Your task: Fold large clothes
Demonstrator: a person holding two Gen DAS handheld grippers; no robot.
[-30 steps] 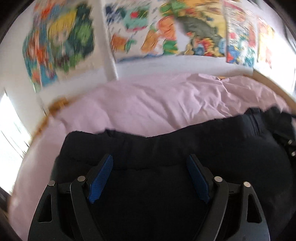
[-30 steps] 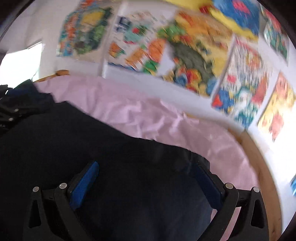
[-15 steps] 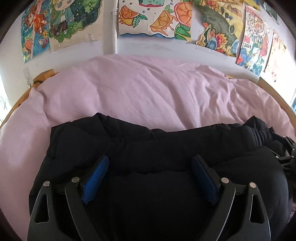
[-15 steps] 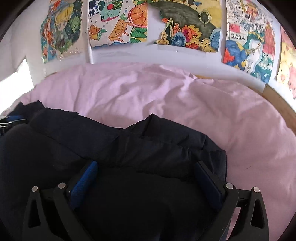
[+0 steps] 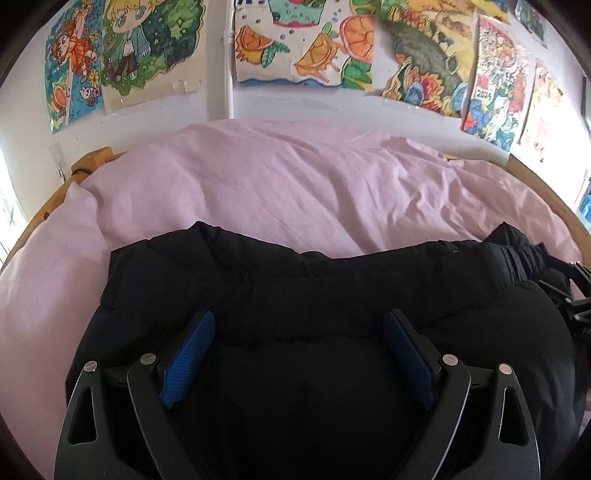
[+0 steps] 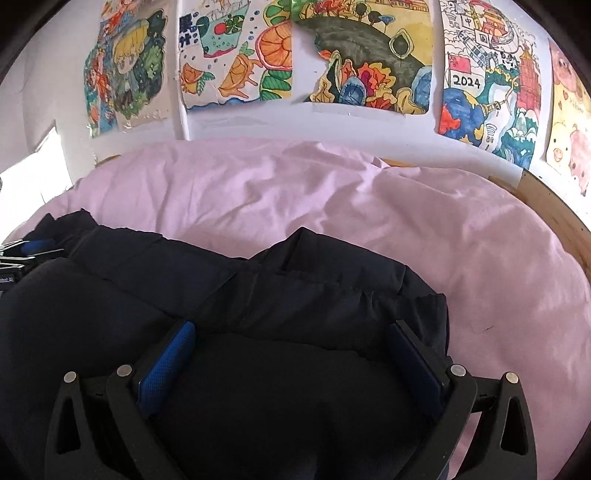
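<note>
Pink bedding [image 5: 280, 192] carries a black padded jacket [image 5: 295, 295] (folded over, not yet compact); left gripper [image 5: 295, 354] and right gripper [image 6: 291, 362] are spread wide, nothing clamped.

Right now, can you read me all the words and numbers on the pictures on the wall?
"2024" on a small white sign in the globe-and-towers drawing.
"果汁" in blue at the top left of the orange-slices drawing.
"中" and "国" in small boxes at the top of the globe-and-towers drawing, only just legible.
Other tiny marks on that drawing are too small to read.
</note>
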